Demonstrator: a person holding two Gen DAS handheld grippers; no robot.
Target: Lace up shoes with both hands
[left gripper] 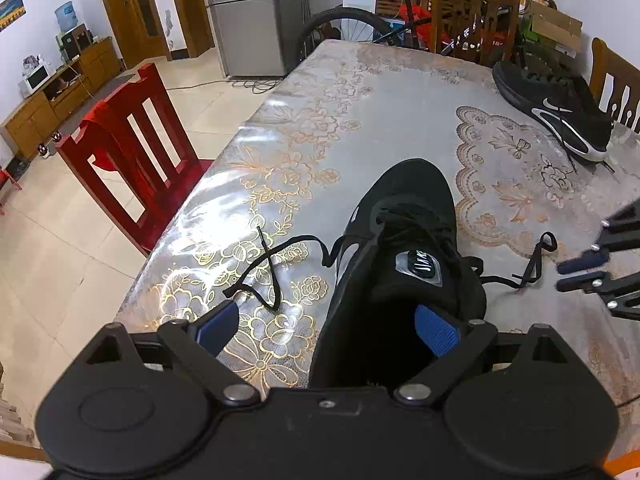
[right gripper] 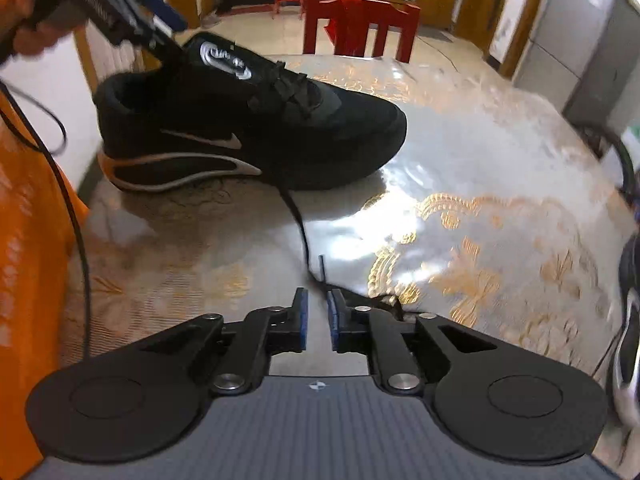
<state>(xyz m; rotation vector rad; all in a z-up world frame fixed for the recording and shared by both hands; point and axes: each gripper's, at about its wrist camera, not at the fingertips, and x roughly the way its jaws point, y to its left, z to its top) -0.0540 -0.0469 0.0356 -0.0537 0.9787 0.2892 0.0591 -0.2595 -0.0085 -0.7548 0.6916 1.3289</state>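
Left wrist view: black mesh shoe (left gripper: 400,248) lies on the glossy floral tabletop (left gripper: 400,92), toe pointing away. Left tool (left gripper: 326,328) spread wide, one blue ribbed pad inside the collar. Right tool (right gripper: 317,312) narrowly parted behind the flat lace (right gripper: 298,220).

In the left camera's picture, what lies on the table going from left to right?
Loose lace end → near shoe → other lace end → right gripper. The second shoe lies farther back on the right.
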